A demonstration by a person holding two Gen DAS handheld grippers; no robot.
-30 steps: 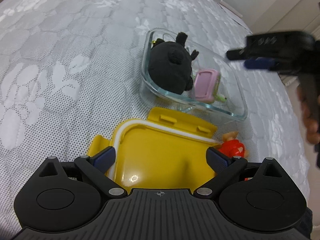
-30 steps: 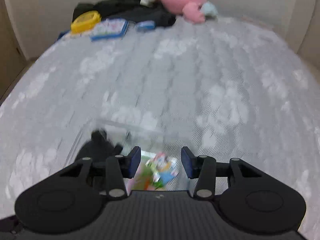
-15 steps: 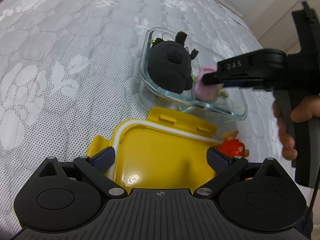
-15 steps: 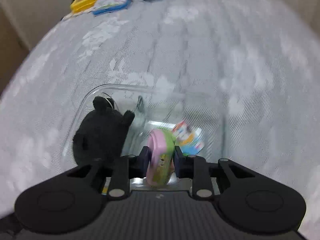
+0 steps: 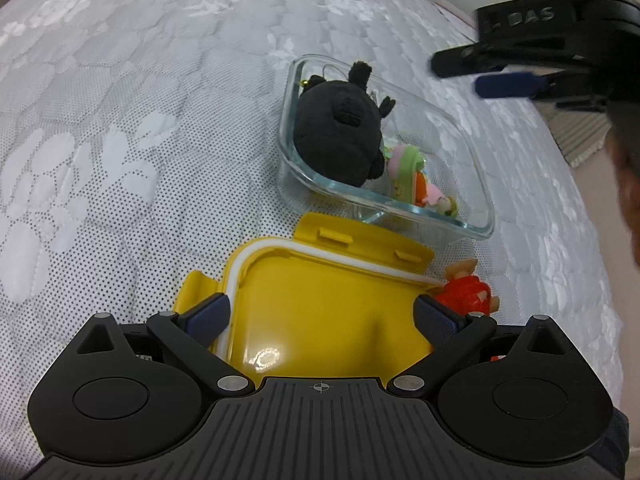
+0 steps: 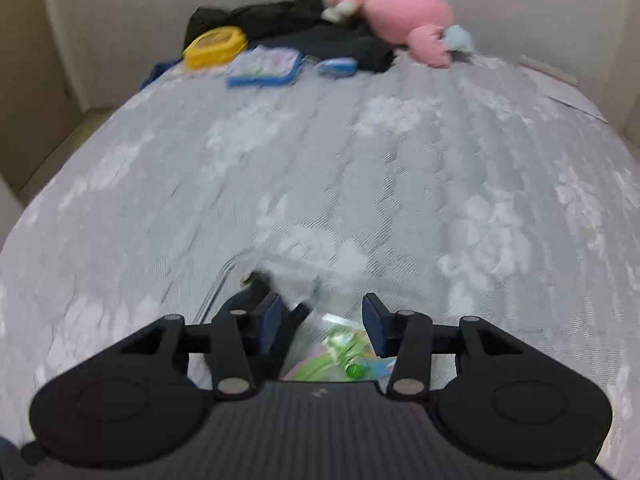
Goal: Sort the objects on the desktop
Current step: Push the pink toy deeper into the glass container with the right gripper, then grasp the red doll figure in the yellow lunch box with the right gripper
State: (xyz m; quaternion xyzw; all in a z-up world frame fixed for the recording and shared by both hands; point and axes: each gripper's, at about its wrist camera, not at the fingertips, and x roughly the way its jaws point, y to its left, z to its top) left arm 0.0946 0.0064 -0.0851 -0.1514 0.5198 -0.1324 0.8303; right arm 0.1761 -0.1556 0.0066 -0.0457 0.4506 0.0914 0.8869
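Note:
A clear glass container (image 5: 478, 184) sits on the grey bedspread. It holds a black plush toy (image 5: 340, 128) and a pink and green toy (image 5: 406, 170) lying next to it. A yellow lid (image 5: 320, 300) lies in front of the container. My left gripper (image 5: 322, 312) is open and hovers over the lid. A small red figure (image 5: 466, 290) lies by the lid's right corner. My right gripper (image 6: 324, 320) is open and empty above the container (image 6: 232, 276); it also shows in the left wrist view (image 5: 500, 76). The pink and green toy (image 6: 340, 356) lies below it.
At the far end of the bed lie a pink plush (image 6: 404, 12), dark clothing (image 6: 332, 36), a yellow box (image 6: 216, 46) and a blue-edged case (image 6: 264, 66). The bed edge runs along the right in the left wrist view.
My right gripper went down into the container, shut on the pink and green toy, then opened and rose. The toy now lies flatter against the black plush. My left gripper has not moved.

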